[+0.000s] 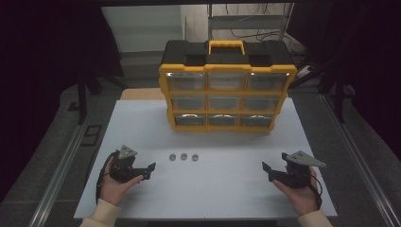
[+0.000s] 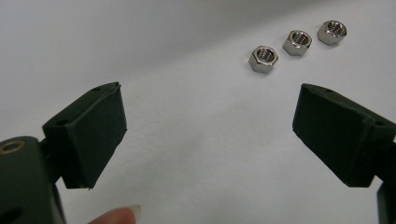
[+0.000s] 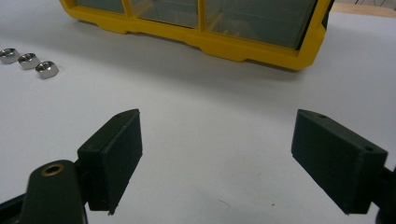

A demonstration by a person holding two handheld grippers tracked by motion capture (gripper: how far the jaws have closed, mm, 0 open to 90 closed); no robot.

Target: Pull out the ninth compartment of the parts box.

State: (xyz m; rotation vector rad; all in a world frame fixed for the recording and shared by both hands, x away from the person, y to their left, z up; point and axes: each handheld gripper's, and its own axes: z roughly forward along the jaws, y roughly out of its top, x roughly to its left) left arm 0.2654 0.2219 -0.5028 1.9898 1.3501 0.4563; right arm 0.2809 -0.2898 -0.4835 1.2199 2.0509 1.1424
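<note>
Seen from above: a white table (image 1: 142, 123) with a yellow and black organiser case (image 1: 227, 85) standing upright at its far middle, clear-fronted drawers in three rows of three facing the near edge, a yellow handle (image 1: 226, 46) on top. In front of the case, toward the near edge and a little left of its middle, three small silver hex nuts (image 1: 184, 156) lying in a short row, close together but apart from one another, bare table between them and the case. Nearer than the nuts and off to their left, the left gripper (image 1: 150, 171), held in a hand (image 1: 113, 182), jaws spread wide and pinching nothing, pointing inward toward the nuts. Well to the right of the nuts, below the case's right end, the right gripper (image 1: 265, 170) in the other hand (image 1: 300, 191), jaws likewise spread and empty, pointing inward. Nothing lying between either gripper and the nuts.

From the left gripper view: the nuts beyond the open jaws, up and to the right, each lying flat with its threaded hole facing up; a fingertip (image 2: 116, 216) at the bottom edge.

From the right gripper view: the nuts far left, the case's bottom row of drawers across the top.
</note>
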